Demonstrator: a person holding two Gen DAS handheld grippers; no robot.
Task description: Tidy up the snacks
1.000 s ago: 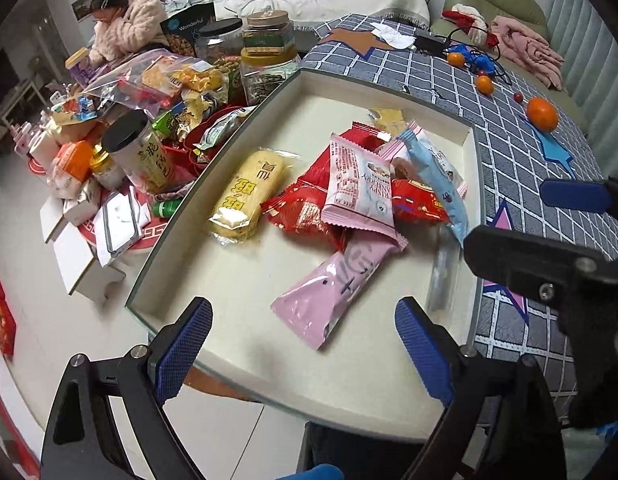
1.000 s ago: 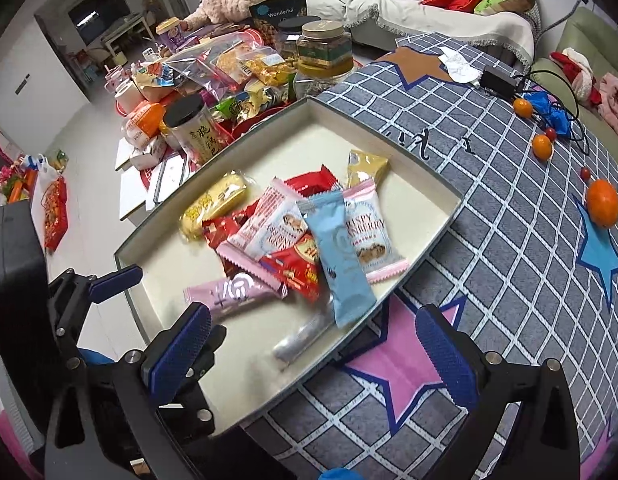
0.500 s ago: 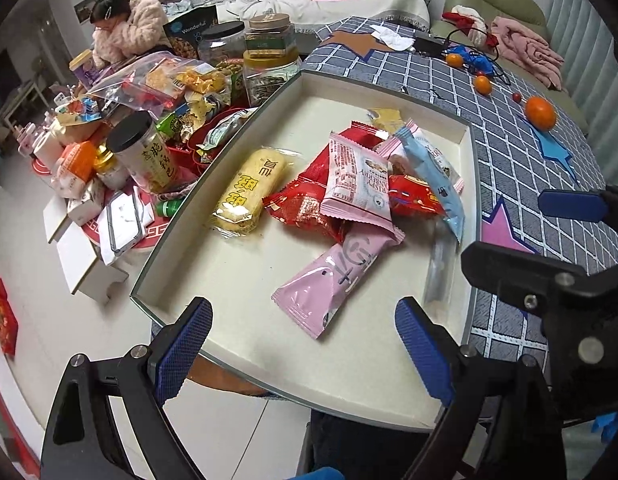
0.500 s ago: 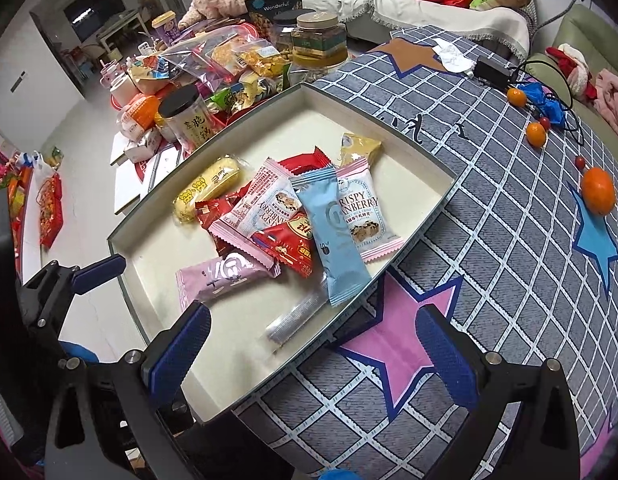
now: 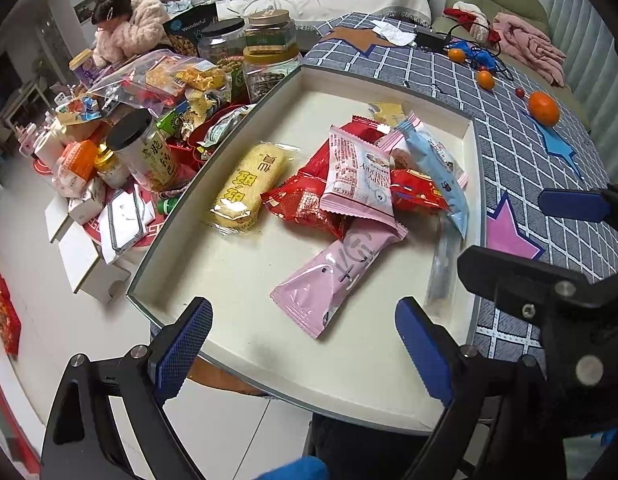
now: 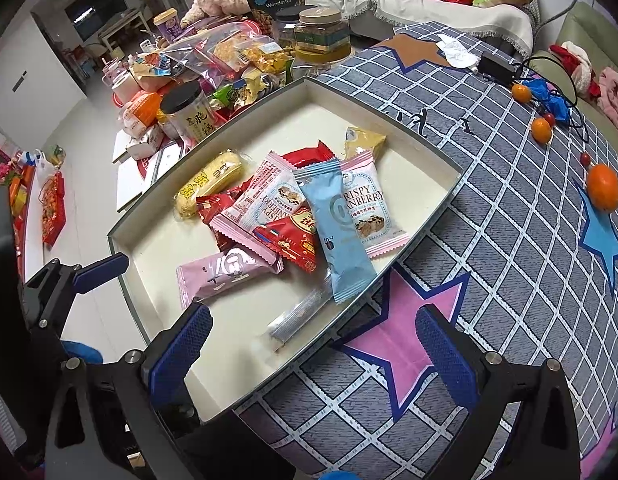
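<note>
A shallow cream tray (image 5: 237, 280) (image 6: 425, 148) lies on a checked cloth and holds a loose heap of snack packets. Among them are a yellow rice-cracker pack (image 5: 249, 184) (image 6: 209, 184), a pink wafer packet (image 5: 333, 280) (image 6: 221, 272), red packets (image 5: 305, 204) (image 6: 289, 236), pink-edged cranberry packs (image 5: 359, 178) (image 6: 365, 208), a light blue packet (image 5: 437, 168) (image 6: 337, 232) and a clear stick sachet (image 5: 441, 272) (image 6: 301, 312). My left gripper (image 5: 301, 344) hangs open over the tray's near edge. My right gripper (image 6: 313, 356) hangs open over the tray's near right corner. Neither holds anything.
Left of the tray, a low table is crowded with jars (image 5: 269, 60), a black-lidded canister (image 5: 145, 148), zip bags (image 6: 221, 48) and small boxes. Oranges (image 6: 603, 188) and a cable lie on the checked cloth (image 6: 509, 240) to the right. A person in a fluffy jacket (image 5: 125, 28) sits at the back.
Both views have shifted a little over the tray, so the packets sit slightly lower and nearer. The packets themselves lie as before, and both grippers stay open.
</note>
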